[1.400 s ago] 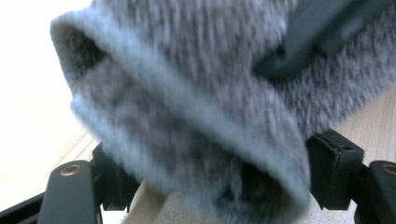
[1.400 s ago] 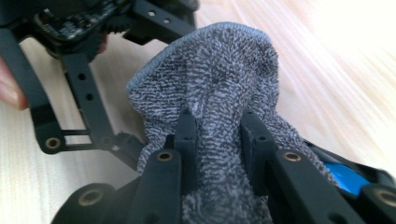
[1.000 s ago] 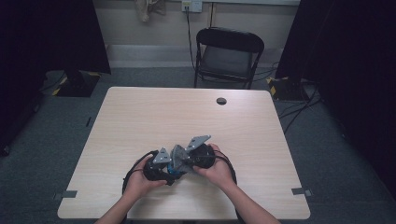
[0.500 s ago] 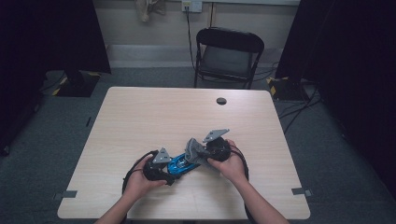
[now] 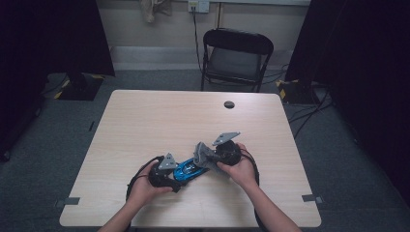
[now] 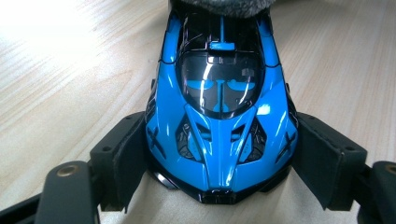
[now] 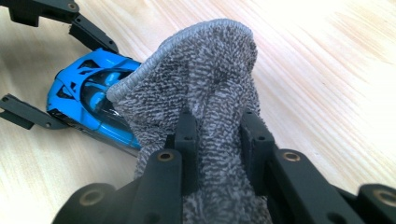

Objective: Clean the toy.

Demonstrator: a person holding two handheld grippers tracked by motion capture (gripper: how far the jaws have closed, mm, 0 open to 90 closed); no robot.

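Your desk (image 5: 145,121) carries the work near its near edge, just right of the middle. Your right tongs (image 7: 217,135) are clamped on a bunched grey cloth (image 7: 205,79) that lies against one end of the blue toy car (image 6: 219,107). Your left tongs (image 6: 219,163) grip the car's other end, one pad pressed against each flank.

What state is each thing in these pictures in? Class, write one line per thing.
Blue toy sports car: upright on the table, clamped at its sides.
Grey terry cloth: bunched, pinched, its far edge against the car.
Left gripper: shut on the car.
Right gripper: shut on the cloth.
Black folding chair: unfolded, unoccupied, behind the table.
Light wooden table: level.
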